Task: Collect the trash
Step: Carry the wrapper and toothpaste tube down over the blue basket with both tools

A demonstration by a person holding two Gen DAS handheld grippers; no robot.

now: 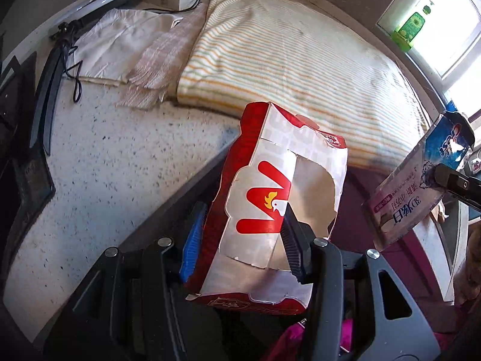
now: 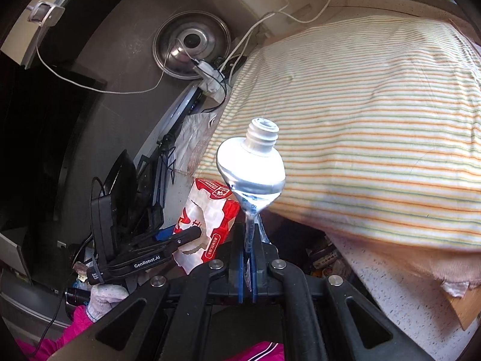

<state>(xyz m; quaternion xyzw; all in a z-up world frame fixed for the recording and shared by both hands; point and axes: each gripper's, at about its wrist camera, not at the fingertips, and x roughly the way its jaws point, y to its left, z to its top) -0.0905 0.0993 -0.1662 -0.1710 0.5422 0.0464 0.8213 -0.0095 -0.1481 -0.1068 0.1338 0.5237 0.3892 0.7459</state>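
Counter [image 1: 99, 162]: carton [image 1: 270, 198] between fingers [image 1: 293, 240] (clamped)

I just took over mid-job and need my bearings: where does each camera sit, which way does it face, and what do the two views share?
Left wrist: on the left hand-held gripper, looking down along its fingers at the red-and-white carton it holds, above a speckled counter.
Right wrist: on the right hand-held gripper, shut on a flattened toothpaste tube; a gloved hand and pink sleeve show.
Shared: carton, tube, striped cloth, each other's gripper.
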